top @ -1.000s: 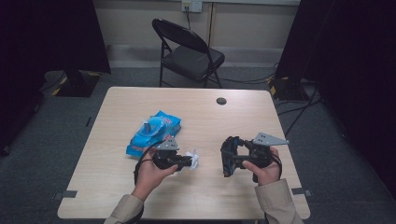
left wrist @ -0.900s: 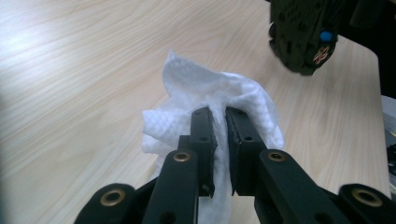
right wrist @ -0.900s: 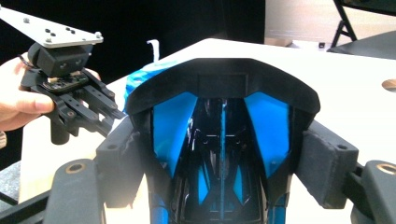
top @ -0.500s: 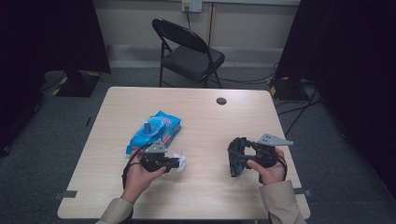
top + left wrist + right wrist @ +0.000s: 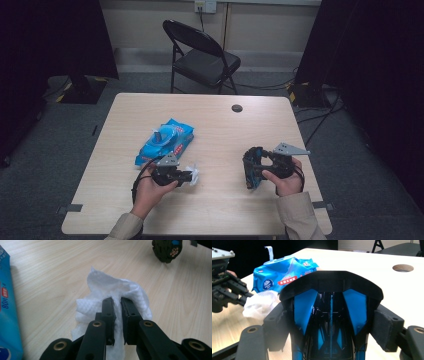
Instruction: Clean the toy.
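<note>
A crumpled white wipe (image 5: 100,290) hangs just above the wooden table (image 5: 220,130), and my left gripper (image 5: 117,302) is shut on it. From above, that gripper (image 5: 189,176) and the wipe (image 5: 194,173) are at the near left, just in front of a blue wipes pack (image 5: 165,141). My right gripper (image 5: 332,330) is shut on a glossy black and blue moulded object (image 5: 330,290), its pads pressing both sides. From above, the right gripper (image 5: 251,170) holds the object (image 5: 249,172) at the near right, above the table.
The blue wipes pack (image 5: 284,272) lies left of centre with its label flap raised. A round cable hole (image 5: 237,108) is at the table's far edge. A black folding chair (image 5: 202,55) stands beyond the table. Cables run across the floor at right.
My left hand has drawn the wipe a little left and down toward the table. The right hand with its object has shifted slightly right.
</note>
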The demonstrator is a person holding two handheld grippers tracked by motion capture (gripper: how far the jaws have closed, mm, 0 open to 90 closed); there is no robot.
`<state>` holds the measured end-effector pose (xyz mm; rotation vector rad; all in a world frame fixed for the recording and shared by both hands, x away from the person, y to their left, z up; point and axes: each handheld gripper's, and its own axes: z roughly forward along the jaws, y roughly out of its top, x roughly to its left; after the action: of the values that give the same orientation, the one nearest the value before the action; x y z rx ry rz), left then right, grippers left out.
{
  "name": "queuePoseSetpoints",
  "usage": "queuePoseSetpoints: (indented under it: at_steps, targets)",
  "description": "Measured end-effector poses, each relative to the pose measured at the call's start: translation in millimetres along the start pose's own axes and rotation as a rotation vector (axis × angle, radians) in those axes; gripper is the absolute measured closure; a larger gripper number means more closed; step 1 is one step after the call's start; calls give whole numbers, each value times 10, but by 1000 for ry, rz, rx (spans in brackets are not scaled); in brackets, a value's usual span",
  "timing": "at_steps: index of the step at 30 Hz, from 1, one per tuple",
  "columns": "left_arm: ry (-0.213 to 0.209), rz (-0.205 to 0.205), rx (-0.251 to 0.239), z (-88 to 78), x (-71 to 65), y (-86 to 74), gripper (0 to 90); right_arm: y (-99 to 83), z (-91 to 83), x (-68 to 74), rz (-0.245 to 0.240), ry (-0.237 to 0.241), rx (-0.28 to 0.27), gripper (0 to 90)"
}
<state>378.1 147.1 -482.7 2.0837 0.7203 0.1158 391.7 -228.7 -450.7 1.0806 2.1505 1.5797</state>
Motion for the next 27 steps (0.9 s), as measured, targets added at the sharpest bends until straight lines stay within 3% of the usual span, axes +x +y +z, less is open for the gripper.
queuePoseSetpoints:
  at_steps: [9,15,21,27]
  targets:
    - [-8,10,22,25,-2,-64,819,-9,162,14,-15,-52,3,255]
    - [-13,15,34,41,13,-81,817,-24,308,-34,-18,-83,33,254]
    - [-15,11,38,56,26,-104,814,-75,451,-116,-30,-111,100,254]
    - [-12,11,42,78,38,-105,810,-78,509,-201,-31,-134,129,253]
